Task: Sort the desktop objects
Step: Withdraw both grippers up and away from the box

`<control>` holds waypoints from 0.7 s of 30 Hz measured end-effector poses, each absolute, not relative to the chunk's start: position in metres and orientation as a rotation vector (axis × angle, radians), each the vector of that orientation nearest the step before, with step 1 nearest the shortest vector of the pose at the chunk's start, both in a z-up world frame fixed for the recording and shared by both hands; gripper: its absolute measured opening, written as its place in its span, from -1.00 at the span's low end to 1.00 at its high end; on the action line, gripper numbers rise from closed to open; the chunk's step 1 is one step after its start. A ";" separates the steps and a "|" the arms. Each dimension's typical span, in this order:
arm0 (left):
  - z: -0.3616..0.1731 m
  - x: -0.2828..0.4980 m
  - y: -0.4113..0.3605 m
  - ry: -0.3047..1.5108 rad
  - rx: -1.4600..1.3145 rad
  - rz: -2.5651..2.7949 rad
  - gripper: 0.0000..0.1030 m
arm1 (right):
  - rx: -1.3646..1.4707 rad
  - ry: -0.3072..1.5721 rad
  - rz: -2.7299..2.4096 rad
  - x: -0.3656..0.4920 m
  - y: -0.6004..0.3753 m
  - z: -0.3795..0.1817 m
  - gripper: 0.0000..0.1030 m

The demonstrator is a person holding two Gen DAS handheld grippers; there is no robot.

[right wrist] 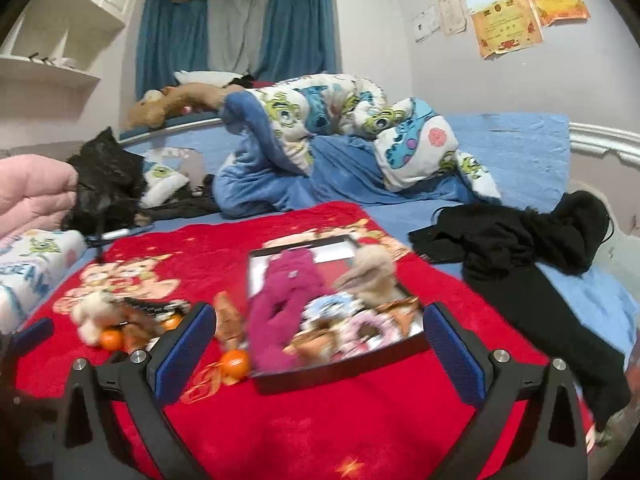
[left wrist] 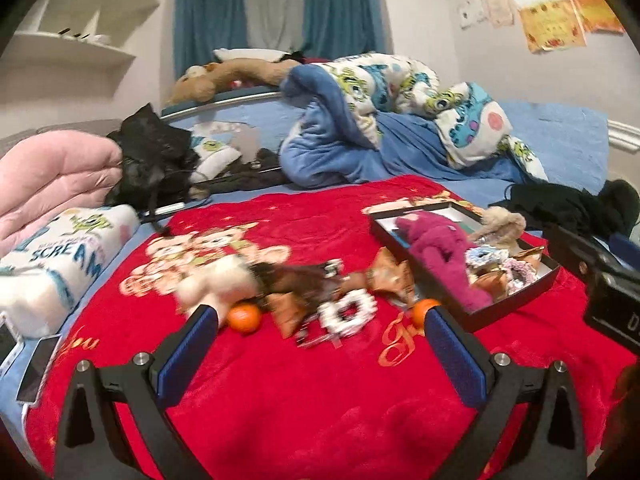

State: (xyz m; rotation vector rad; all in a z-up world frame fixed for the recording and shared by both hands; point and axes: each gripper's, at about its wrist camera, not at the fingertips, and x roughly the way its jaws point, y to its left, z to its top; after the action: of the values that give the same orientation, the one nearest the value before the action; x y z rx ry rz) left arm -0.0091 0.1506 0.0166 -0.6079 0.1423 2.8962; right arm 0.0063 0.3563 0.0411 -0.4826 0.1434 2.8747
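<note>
Both the left gripper [left wrist: 320, 344] and the right gripper [right wrist: 320, 340] hover with jaws wide apart and empty above the red blanket [left wrist: 320, 400]. A black box [right wrist: 340, 376] holds a magenta plush toy [right wrist: 280, 312] and scrunchies [right wrist: 368, 326]; two oranges [left wrist: 244, 318] and loose accessories lie left of it.

Blue curtains [right wrist: 168, 44] hang behind a blue-sheeted bed [right wrist: 520, 148]; white shelves [left wrist: 72, 44] left, certificates [right wrist: 508, 28] on the wall.

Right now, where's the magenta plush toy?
In the black tray on the red blanket: the magenta plush toy lies along the tray's left side, scrunchies to its right; in the left wrist view it sits right of centre.
</note>
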 end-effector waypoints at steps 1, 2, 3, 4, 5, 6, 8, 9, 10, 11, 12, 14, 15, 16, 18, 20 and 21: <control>0.015 -0.005 0.141 0.131 -0.617 2.899 1.00 | -0.490 0.149 2.885 0.012 0.350 0.038 1.00; 0.013 -0.003 0.133 0.119 -0.627 2.906 1.00 | -0.497 0.151 2.891 0.015 0.347 0.036 1.00; 0.012 -0.002 0.127 0.109 -0.635 2.915 1.00 | -0.507 0.151 2.897 0.019 0.343 0.033 1.00; 0.010 0.000 0.116 0.102 -0.644 2.928 1.00 | -0.520 0.155 2.906 0.021 0.340 0.030 1.00; 0.008 0.000 0.111 0.103 -0.650 2.937 1.00 | -0.538 0.165 2.916 0.023 0.338 0.028 1.00; 0.007 0.000 0.106 0.108 -0.652 2.946 1.00 | -0.554 0.181 2.925 0.024 0.337 0.026 1.00; 0.004 -0.003 0.099 0.129 -0.649 2.969 1.00 | -0.563 0.201 2.942 0.026 0.335 0.022 1.00; 0.004 -0.006 0.098 0.127 -0.658 2.975 1.00 | -0.569 0.199 2.943 0.025 0.334 0.021 1.00; 0.003 -0.010 0.096 0.112 -0.660 2.969 1.00 | -0.583 0.187 2.940 0.024 0.333 0.020 1.00; 0.003 -0.012 0.095 0.104 -0.658 2.964 1.00 | -0.595 0.166 2.935 0.021 0.331 0.019 1.00; 0.003 -0.013 0.093 0.097 -0.652 2.962 1.00 | -0.599 0.152 2.935 0.020 0.330 0.019 1.00; 0.002 -0.018 0.093 0.082 -0.648 2.960 1.00 | -0.596 0.126 2.929 0.016 0.326 0.018 1.00; 0.001 -0.021 0.093 0.074 -0.655 2.953 1.00 | -0.599 0.106 2.918 0.013 0.323 0.018 1.00; 0.000 -0.024 0.095 0.072 -0.669 2.942 1.00 | -0.612 0.079 2.910 0.009 0.320 0.017 1.00; -0.003 -0.029 0.100 0.082 -0.688 2.907 1.00 | -0.655 0.023 2.896 0.001 0.313 0.014 1.00; -0.004 -0.029 0.108 0.114 -0.686 2.871 1.00 | -0.697 -0.022 2.883 -0.006 0.305 0.010 1.00; -0.004 -0.027 0.111 0.138 -0.675 2.881 1.00 | -0.709 -0.029 2.886 -0.007 0.302 0.009 1.00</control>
State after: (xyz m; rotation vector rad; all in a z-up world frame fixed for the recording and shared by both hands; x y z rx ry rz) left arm -0.0271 0.1113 -0.0038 -0.6752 0.1384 2.8810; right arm -0.0075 0.3025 0.0087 -0.7089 -0.0292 2.8859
